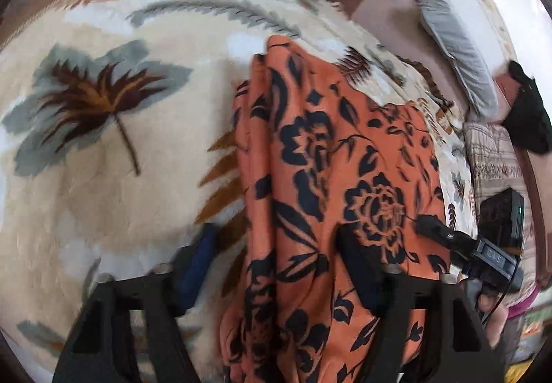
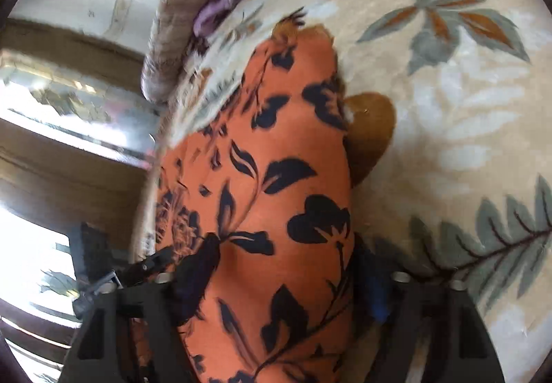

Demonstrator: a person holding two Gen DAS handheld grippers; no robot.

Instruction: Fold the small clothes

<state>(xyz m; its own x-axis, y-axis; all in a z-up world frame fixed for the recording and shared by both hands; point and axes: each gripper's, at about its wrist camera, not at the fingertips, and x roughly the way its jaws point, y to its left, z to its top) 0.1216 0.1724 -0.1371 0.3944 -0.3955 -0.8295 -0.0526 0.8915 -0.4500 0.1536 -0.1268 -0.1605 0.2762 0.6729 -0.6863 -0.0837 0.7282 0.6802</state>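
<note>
My left claw (image 1: 272, 265) and right claw (image 2: 276, 283) each straddle the orange black-flowered garment (image 1: 331, 155) lying on the leaf-print blanket (image 1: 114, 190); whether either one's pads pinch it, I cannot tell.

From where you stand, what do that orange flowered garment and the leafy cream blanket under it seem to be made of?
The orange garment looks like thin, smooth woven cloth, perhaps rayon or cotton: it hangs in soft narrow folds, matt, with a flat black print. The blanket looks like thick plush fleece, probably synthetic: its surface is fuzzy, faintly shiny, and the leaf edges blur into the pile.
</note>
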